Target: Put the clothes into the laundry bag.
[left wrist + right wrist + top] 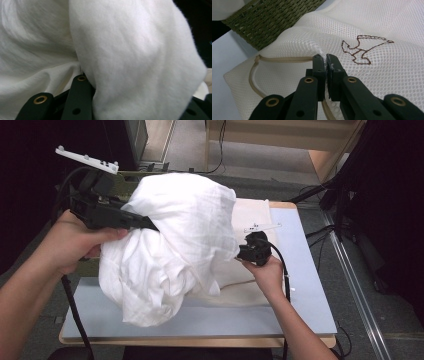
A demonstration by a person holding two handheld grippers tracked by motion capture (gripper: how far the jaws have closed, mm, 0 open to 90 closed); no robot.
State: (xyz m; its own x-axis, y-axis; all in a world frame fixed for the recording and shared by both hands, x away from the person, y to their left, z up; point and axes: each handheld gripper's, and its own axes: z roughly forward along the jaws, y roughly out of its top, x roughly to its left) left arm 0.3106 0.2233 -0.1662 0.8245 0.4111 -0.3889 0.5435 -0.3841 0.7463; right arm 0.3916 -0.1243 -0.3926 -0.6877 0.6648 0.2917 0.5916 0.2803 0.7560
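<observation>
The left claw [150, 224] grips a white cloth [170, 245], which hangs bunched from it toward 5 o'clock above the worktop [310, 285]. The right claw [326, 62] is closed on a fold of the mesh bag [367, 30] at 12 o'clock of its jaws. The bag is cream, with a brown bird outline [362, 48] and a beige cord [284, 59]. The worktop is pale grey; the surrounding room is dark.
</observation>
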